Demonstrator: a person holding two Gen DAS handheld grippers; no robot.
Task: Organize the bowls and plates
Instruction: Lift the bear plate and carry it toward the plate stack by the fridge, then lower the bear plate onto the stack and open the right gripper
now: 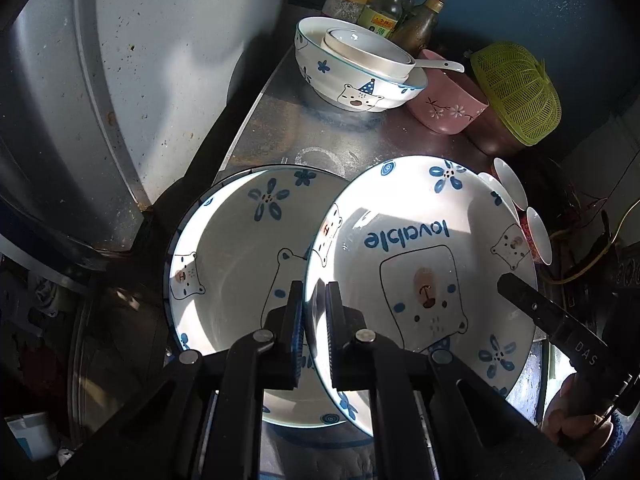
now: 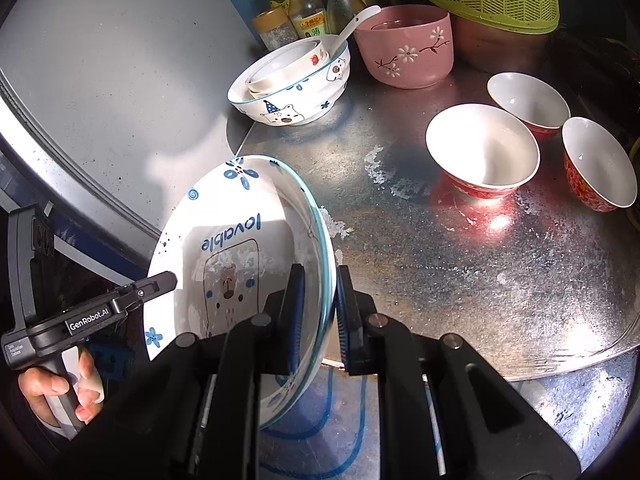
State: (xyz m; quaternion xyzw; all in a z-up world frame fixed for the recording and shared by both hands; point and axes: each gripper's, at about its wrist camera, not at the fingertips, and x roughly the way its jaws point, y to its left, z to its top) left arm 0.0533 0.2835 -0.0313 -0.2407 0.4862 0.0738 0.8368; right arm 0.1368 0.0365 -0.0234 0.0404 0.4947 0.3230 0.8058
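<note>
Both the left gripper [image 1: 314, 336] and right gripper [image 2: 320, 320] clamp opposite rims of the tilted "lovable" bear plate [image 1: 420, 264] above the counter's [image 2: 460, 240] near edge, partly over a matching plate [image 1: 232, 264], with 3 red bowls [image 2: 482, 152] toward its right edge.

"lovable" on plate [image 1: 420, 240] (inverted); "GenRobot.AI" on left gripper [image 2: 88, 320].
</note>
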